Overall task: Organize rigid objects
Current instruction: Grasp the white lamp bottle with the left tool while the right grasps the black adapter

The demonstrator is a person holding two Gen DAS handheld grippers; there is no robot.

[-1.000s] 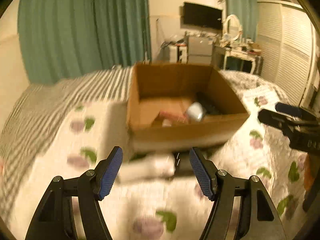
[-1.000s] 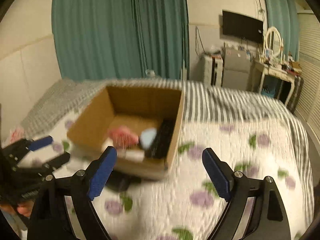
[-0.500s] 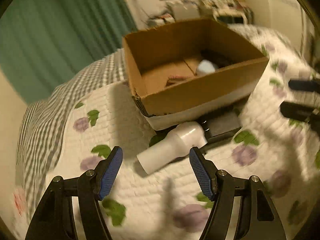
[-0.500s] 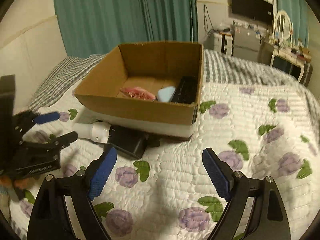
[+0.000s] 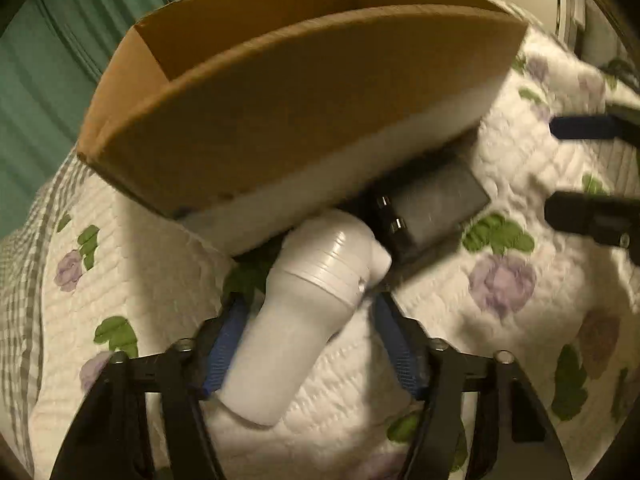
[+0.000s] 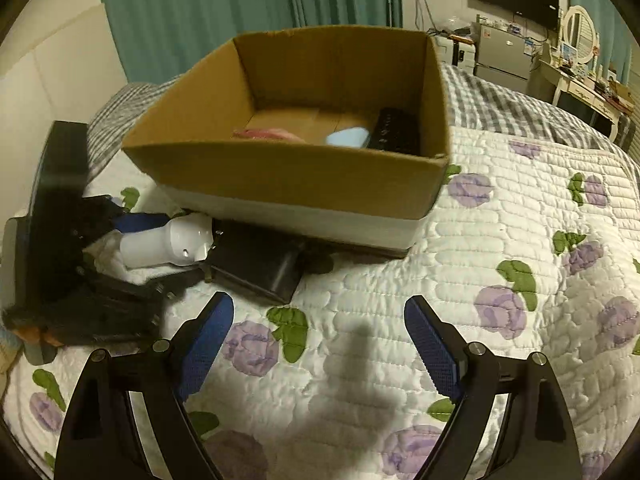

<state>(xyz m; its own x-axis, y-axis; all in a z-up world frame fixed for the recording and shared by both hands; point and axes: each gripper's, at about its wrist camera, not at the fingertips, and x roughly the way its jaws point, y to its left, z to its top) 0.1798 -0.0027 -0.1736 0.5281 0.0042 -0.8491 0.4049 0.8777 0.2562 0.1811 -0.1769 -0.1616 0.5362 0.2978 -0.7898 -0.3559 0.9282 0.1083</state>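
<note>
on the floral quilt (image 6: 500,240), a cardboard box (image 6: 296,176)

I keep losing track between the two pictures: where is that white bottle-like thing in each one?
Left wrist view: the white bottle lies low in the middle, between the left claw's fingers, its wide end by the box.
Right wrist view: the bottle is at the left edge, beside the black block.
Shared landmark: the cardboard box, just behind it in both.

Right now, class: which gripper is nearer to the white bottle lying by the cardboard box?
Left. The left gripper straddles the white bottle, fingers either side. The right gripper hangs open over the quilt, well apart.
</note>
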